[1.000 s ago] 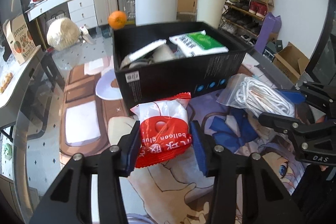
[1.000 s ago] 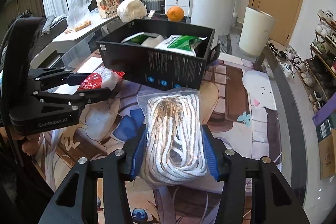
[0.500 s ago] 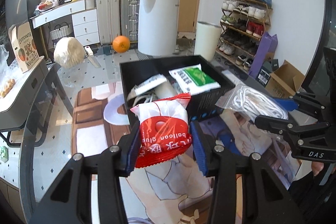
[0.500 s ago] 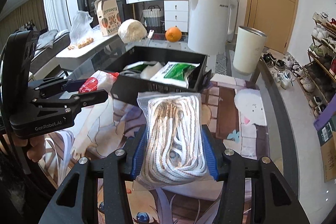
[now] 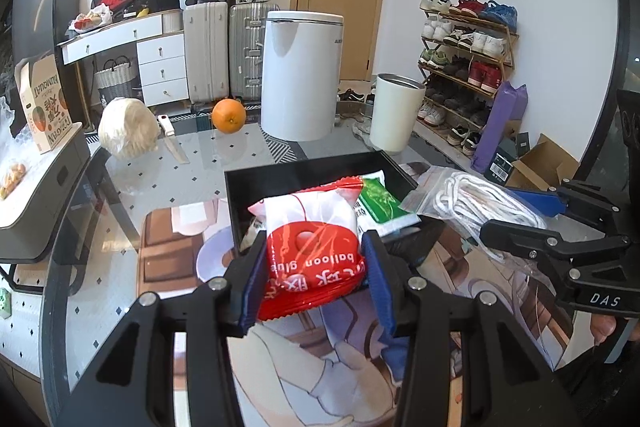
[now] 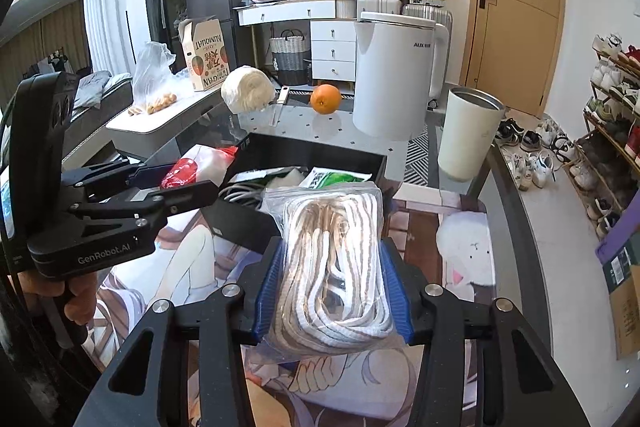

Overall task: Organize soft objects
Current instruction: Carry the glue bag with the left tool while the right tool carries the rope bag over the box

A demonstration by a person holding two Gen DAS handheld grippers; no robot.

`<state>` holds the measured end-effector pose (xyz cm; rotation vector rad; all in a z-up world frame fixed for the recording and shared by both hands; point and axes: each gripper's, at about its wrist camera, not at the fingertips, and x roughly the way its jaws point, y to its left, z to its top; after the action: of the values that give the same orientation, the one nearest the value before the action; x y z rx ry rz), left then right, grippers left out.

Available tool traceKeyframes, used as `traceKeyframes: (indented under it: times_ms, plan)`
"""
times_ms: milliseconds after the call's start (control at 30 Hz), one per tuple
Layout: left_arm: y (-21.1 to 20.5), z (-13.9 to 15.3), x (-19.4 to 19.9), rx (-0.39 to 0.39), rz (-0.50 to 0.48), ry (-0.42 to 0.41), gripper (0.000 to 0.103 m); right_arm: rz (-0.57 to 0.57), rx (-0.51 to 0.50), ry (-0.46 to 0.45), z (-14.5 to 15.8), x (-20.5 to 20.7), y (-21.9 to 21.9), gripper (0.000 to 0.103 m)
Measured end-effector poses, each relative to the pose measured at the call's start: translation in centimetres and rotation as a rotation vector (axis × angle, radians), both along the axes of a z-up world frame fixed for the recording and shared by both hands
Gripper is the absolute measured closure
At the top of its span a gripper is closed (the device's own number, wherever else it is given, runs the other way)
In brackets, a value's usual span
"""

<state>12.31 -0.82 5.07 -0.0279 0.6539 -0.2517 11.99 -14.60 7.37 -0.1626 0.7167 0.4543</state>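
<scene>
- Setting: lived-in room w/ suitcases, shoe rack, white bin; glass table (image 5: 192, 171) partly covered by a printed cartoon mat (image 6: 188, 251). An orange (image 5: 228, 115) and a pale round bundle (image 5: 127, 133) sit at the table's far side, well apart from the work area.
- Black box (image 6: 320, 153): open-topped, on the mat; holds a green-and-white packet (image 6: 334, 178), cables and other soft packs. Judged to be the collecting bin for the soft items.
- Left gripper (image 5: 316, 267): blue pads pinch a red-and-white snack bag (image 5: 312, 239) at its lower half, so its top stands free. Bag is in the air, over the box's near wall, apparently lifted high to clear it.
- Right gripper (image 6: 334, 291): pads squeeze a clear zip bag of white rope (image 6: 336, 263) on both sides; the bag bulges between them. It hangs just short of the box's near-right corner.
- Pose: both tools are level, pointing fwd toward the box, side by side, left slightly ahead. Left hand (image 6: 80, 299) wraps its handle; right hand barely visible.
- Likely step: carry-to-box, release not yet done.
</scene>
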Motion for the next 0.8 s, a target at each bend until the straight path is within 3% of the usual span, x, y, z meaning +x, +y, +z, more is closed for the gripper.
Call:
traceKeyframes:
  times_ms: [500, 800]
  plan:
    - [0.0, -0.9, 4.7, 0.016, 0.019, 0.025, 0.058, 0.06, -0.008, 0.024, -0.4, 6.5, 2.1, 0.056]
    - [0.3, -1.7, 6.4, 0.031, 0.026, 0.036, 0.058, 0.152, -0.07, 0.056, -1.7, 9.0, 4.5, 0.056]
